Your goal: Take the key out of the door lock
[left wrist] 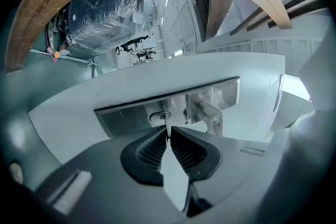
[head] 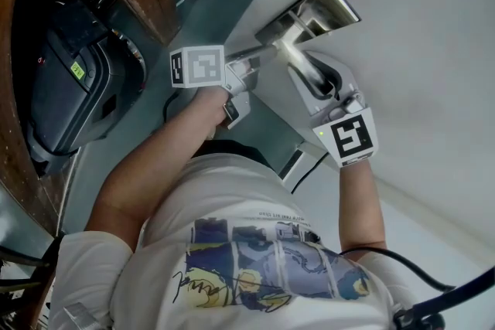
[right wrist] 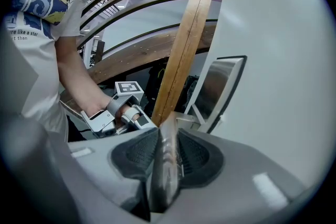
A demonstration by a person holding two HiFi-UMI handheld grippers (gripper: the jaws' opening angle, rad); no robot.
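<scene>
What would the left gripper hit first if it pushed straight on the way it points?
Probably the keyhole in the metal lock plate: the left gripper pinches the key, which sticks out of it straight ahead.

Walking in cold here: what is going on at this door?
A person works at a white door with a gripper in each hand. The left gripper has its jaws closed on the key, which sits in the lock. The right gripper clamps the metal handle. The key is not yet out.
</scene>
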